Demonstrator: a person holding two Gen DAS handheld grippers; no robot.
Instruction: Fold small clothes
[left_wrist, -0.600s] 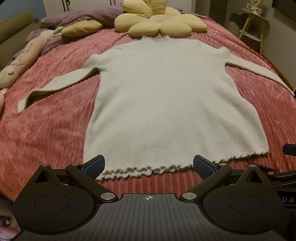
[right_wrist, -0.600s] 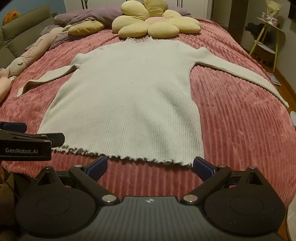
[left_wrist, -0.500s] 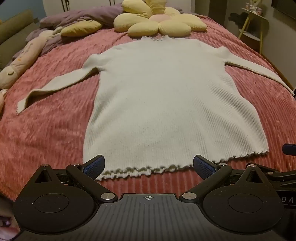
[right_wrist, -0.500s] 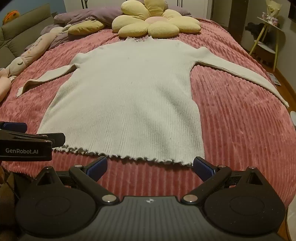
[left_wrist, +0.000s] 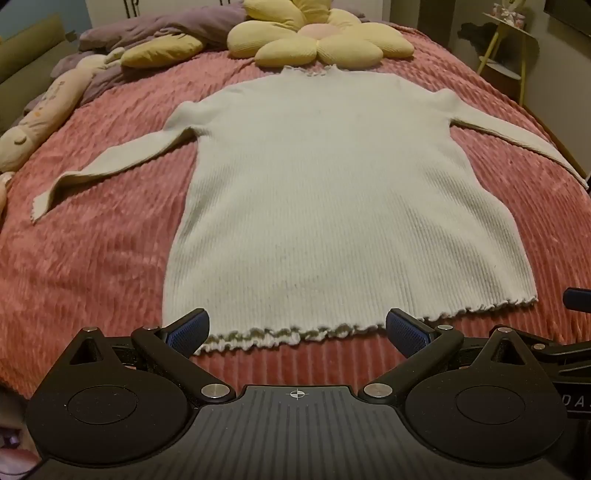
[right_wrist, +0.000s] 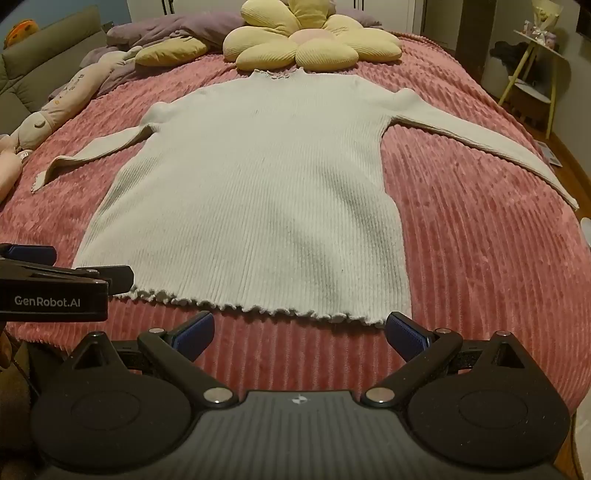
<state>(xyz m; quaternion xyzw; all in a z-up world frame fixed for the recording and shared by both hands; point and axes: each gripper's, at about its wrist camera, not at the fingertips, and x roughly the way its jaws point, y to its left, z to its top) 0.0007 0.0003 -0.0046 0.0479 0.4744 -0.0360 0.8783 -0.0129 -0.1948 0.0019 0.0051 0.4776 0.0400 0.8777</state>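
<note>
A cream ribbed long-sleeved sweater (left_wrist: 332, 206) lies flat on the pink bedspread, collar far, frilled hem near, both sleeves spread out. It also shows in the right wrist view (right_wrist: 258, 199). My left gripper (left_wrist: 297, 328) is open and empty, just short of the hem's left half. My right gripper (right_wrist: 299, 332) is open and empty, just short of the hem's right corner. The left gripper's body (right_wrist: 55, 291) shows at the left edge of the right wrist view.
A yellow flower-shaped pillow (left_wrist: 317, 40) lies beyond the collar. Long plush toys (left_wrist: 40, 114) and a purple quilt (left_wrist: 159, 29) lie at the far left. A yellow side table (right_wrist: 535, 74) stands off the bed's right side. The pink ribbed bedspread (right_wrist: 480, 258) surrounds the sweater.
</note>
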